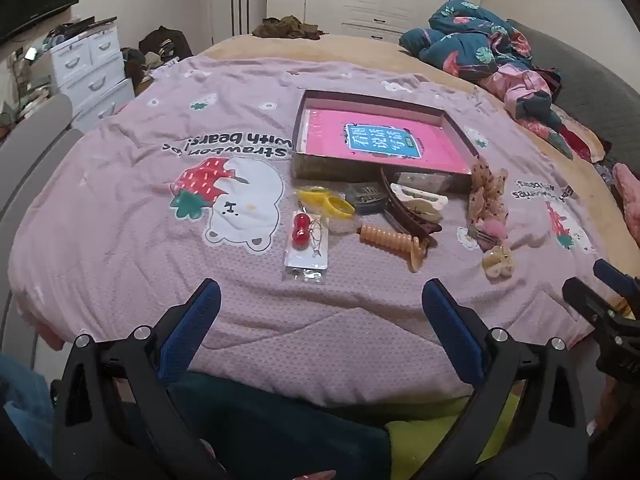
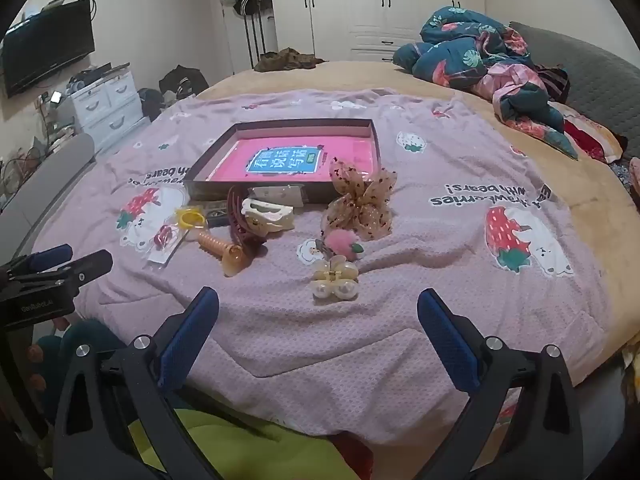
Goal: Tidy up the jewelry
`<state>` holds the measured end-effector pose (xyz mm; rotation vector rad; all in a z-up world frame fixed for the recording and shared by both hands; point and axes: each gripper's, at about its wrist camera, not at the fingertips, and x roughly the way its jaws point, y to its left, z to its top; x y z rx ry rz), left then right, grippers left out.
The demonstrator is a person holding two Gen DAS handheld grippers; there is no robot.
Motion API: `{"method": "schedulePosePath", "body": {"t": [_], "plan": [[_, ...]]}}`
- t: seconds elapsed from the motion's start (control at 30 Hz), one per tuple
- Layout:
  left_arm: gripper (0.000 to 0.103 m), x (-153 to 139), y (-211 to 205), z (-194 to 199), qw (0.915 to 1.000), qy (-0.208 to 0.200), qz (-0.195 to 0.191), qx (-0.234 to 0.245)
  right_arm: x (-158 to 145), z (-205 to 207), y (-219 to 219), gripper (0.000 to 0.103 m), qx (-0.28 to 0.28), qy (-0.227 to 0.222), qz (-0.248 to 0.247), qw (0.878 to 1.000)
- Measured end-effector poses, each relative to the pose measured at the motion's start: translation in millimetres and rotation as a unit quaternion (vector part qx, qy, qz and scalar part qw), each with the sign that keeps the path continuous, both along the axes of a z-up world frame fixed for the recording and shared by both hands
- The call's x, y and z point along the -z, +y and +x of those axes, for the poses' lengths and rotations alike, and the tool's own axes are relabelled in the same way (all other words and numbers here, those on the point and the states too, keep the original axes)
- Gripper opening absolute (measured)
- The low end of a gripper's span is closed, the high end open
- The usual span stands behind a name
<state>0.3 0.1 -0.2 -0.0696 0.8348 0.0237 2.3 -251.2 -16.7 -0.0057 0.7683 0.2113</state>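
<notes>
A shallow dark box [image 1: 362,174] [image 2: 208,192] with a pink book inside lies on the pink blanket. In front of it lie hair pieces: a yellow clip [image 1: 326,201] [image 2: 191,217], a red clip in a clear packet [image 1: 306,242] [image 2: 164,246], an orange ribbed claw clip [image 1: 394,242] [image 2: 222,250], a brown claw clip [image 1: 408,210] [image 2: 240,220], a cream clip [image 2: 267,213], a dotted bow [image 1: 488,192] [image 2: 362,202], a pink pompom clip [image 2: 340,245] and a pearl clip [image 1: 498,261] [image 2: 335,278]. My left gripper [image 1: 320,298] and right gripper [image 2: 318,300] are open, empty, near the front edge.
A crumpled blue floral quilt [image 1: 476,44] [image 2: 480,56] lies at the back right of the bed. White drawers [image 1: 90,68] [image 2: 106,104] and a wall television [image 2: 48,50] stand to the left. White wardrobes [image 2: 380,4] line the far wall.
</notes>
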Motion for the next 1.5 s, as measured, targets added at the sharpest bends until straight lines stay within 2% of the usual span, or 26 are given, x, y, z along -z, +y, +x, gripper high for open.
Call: {"method": "schedulePosePath", "body": {"t": [0.13, 0.17, 0.2, 0.47, 0.97, 1.5], "plan": [[0.094, 1.6, 0.1, -0.3, 1.0000, 0.002, -0.003, 0.000, -2.1, -4.4, -2.4, 0.099, 0.000, 0.002, 0.000, 1.000], [0.094, 1.9, 0.3, -0.6, 1.0000, 0.002, -0.003, -0.001, -0.2, -3.5, 5.4, 0.099, -0.003, 0.008, -0.014, 1.000], [0.094, 1.9, 0.6, -1.0, 1.0000, 0.002, -0.004, -0.002, -0.1, -3.1, -0.5, 0.099, -0.002, 0.012, 0.000, 1.000], [0.094, 9.6, -7.9, 7.7, 1.0000, 0.000, -0.001, 0.004, 0.4, -2.2, 2.3, 0.099, -0.007, 0.005, -0.001, 1.000], [0.094, -4.2, -7.1, 0.0, 1.0000, -0.005, -0.001, 0.005, -1.3, -4.0, 3.4, 0.099, -0.006, 0.007, -0.001, 1.000], [0.094, -2.9, -7.2, -0.5, 1.0000, -0.004, 0.000, 0.004, -1.9, -3.9, 3.0, 0.099, -0.005, 0.007, 0.001, 1.000]]}}
